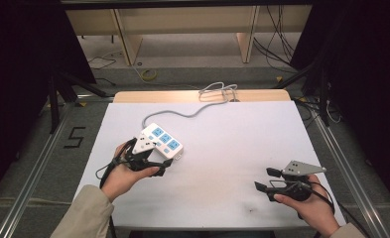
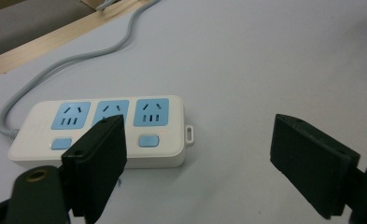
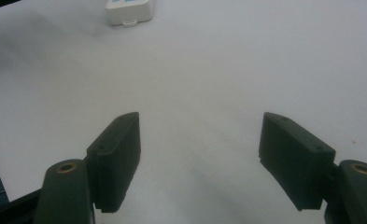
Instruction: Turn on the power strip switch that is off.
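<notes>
Now the left gripper (image 1: 153,159), fingers spread, hovers beside the power strip (image 1: 162,140).

The high view is looking forward and down from above the person's side, taking in the whole white surface (image 1: 222,163), the floor beyond it and both forearms coming in from the bottom edge. The left gripper view is riding low on the left claw (image 2: 200,163), looking along its two black jaws at very close range across the surface toward the power strip (image 2: 102,133) and its grey cord (image 2: 69,60). The right gripper view is sitting just as low on the right claw (image 3: 200,158), facing across bare surface. All three views are sharing the power strip (image 1: 160,140), which is lying far off at the top edge (image 3: 130,10) of the right gripper view.
</notes>
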Demonstrator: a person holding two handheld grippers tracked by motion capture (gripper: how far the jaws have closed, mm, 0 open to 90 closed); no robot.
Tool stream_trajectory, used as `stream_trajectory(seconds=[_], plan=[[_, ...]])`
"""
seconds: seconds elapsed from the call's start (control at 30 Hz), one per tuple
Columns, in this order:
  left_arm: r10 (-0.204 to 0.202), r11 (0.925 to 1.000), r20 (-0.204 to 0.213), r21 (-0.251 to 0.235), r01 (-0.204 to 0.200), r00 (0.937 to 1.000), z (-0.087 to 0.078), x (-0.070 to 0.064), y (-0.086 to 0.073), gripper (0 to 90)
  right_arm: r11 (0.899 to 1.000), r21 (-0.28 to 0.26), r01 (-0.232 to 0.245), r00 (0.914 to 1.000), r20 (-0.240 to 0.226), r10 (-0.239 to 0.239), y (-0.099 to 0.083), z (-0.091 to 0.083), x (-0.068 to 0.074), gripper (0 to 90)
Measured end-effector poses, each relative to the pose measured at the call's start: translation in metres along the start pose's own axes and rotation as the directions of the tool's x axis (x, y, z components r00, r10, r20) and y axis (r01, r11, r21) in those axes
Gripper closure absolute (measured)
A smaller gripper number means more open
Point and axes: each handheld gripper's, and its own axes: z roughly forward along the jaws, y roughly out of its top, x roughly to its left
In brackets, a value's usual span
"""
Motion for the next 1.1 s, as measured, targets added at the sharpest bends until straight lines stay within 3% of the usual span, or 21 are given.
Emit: stream_trajectory(seconds=[0.2,0.7,1.1], plan=[[0.029,0.9996,0.013,-0.006,-0.029,0.9995,-0.005,-0.007,-0.011,17.5,1.000,-0.002,-0.001,1.0000,0.000,0.001,0.000,0.000,-0.001,30.0],[0.036,0.9989,0.013,0.031,-0.036,0.9993,-0.020,-0.013,-0.045,16.1,1.000,-0.001,-0.001,1.0000,-0.001,0.001,0.000,0.000,0.000,30.0],[0.055,0.9981,0.013,0.027,-0.055,0.9984,-0.017,-0.019,-0.044,16.1,1.000,-0.001,0.000,1.0000,-0.001,0.000,0.000,0.000,-0.001,30.0]])
